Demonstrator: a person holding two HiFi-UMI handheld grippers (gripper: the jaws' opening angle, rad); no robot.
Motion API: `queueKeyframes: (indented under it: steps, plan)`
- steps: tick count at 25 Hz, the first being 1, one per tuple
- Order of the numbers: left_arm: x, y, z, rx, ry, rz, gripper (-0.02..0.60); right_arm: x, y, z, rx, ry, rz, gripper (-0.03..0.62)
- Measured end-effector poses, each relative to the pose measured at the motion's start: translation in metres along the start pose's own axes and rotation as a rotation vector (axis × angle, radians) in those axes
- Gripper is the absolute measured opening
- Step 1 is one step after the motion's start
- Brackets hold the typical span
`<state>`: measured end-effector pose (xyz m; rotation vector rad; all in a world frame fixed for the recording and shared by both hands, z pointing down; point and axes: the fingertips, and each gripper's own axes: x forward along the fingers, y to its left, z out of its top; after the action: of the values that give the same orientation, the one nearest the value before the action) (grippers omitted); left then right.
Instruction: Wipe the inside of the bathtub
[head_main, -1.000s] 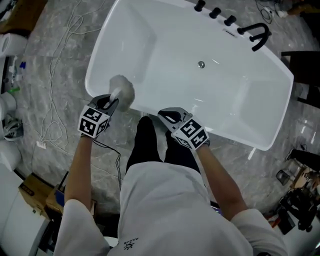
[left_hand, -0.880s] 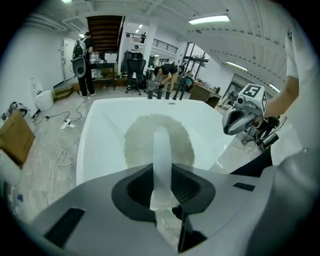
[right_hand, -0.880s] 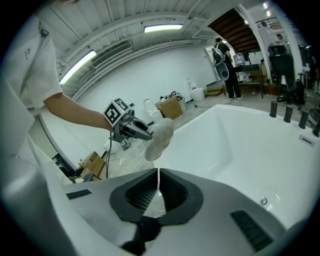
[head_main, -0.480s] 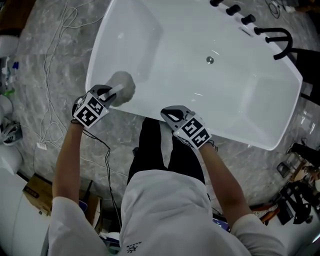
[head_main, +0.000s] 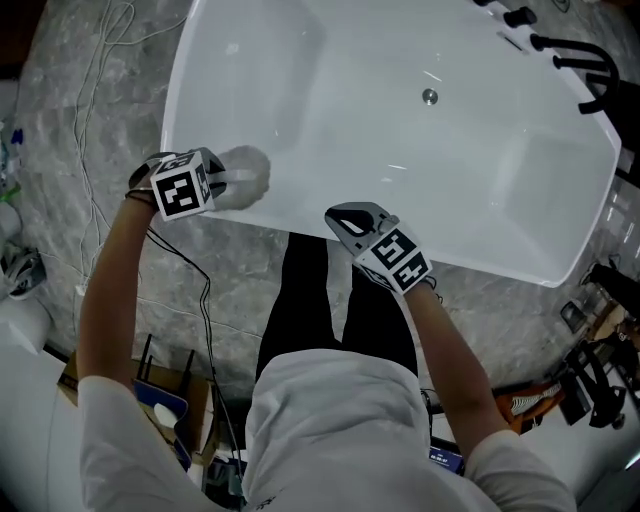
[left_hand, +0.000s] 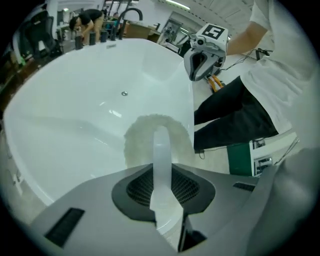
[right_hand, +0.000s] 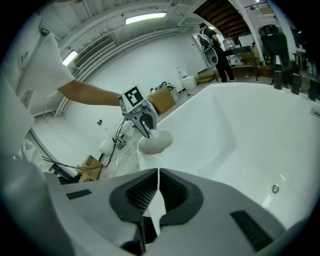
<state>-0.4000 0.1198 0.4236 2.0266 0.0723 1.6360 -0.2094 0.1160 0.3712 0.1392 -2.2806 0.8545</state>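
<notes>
The left claw (head_main: 222, 178) is closed tight on the thin white handle (left_hand: 161, 150) of a fluffy pad (head_main: 245, 175). The pad lies against the near left part of the bathtub (head_main: 450, 160), right at the rim where the inner wall begins to fall away.

The pad looks soft and light, so it should squash flat and follow the curve of the wall under gentle pressure. The handle looks like smooth, stiff plastic that could twist in the grip. The hold low on the handle, close to the claw's base, seems right for steering it. The tub's glossy white surface looks slick, so the pad should glide easily and the strokes will need steady downward pressure.

The right claw (head_main: 350, 222) hangs over the near rim, close to the middle, with its jaws together and nothing between them. The drain (head_main: 430, 96) sits further in on the tub floor, well away from the pad, and the black tap (head_main: 590, 70) stands at the far right corner.
</notes>
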Motion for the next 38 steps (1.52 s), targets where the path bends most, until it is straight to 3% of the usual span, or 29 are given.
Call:
queueKeyframes:
  steps: [5,20,24,26,31,35,38]
  plan:
    - [0.016,-0.001,-0.005,0.047,0.063,-0.142,0.086,0.014,0.002,-0.005,0.014,-0.025,0.016,0.023]
    - [0.067,0.017,0.001,-0.111,0.128,-0.619,0.084,0.076,-0.026,0.007,0.002,-0.090,0.081,0.023]
    - [0.064,0.025,-0.016,-0.144,0.267,-0.739,0.084,0.088,-0.039,0.009,0.023,-0.123,0.109,0.023]
    - [0.059,0.029,-0.027,-0.143,0.346,-0.784,0.084,0.092,-0.048,0.010,0.033,-0.139,0.110,0.023]
    - [0.057,0.026,-0.032,-0.132,0.393,-0.872,0.084,0.106,-0.053,0.004,0.038,-0.147,0.112,0.023]
    - [0.070,0.021,-0.027,-0.106,0.388,-0.896,0.084,0.107,-0.058,-0.005,0.058,-0.156,0.100,0.023]
    - [0.076,0.022,-0.024,-0.167,0.379,-0.910,0.084,0.104,-0.067,-0.010,0.097,-0.174,0.083,0.023]
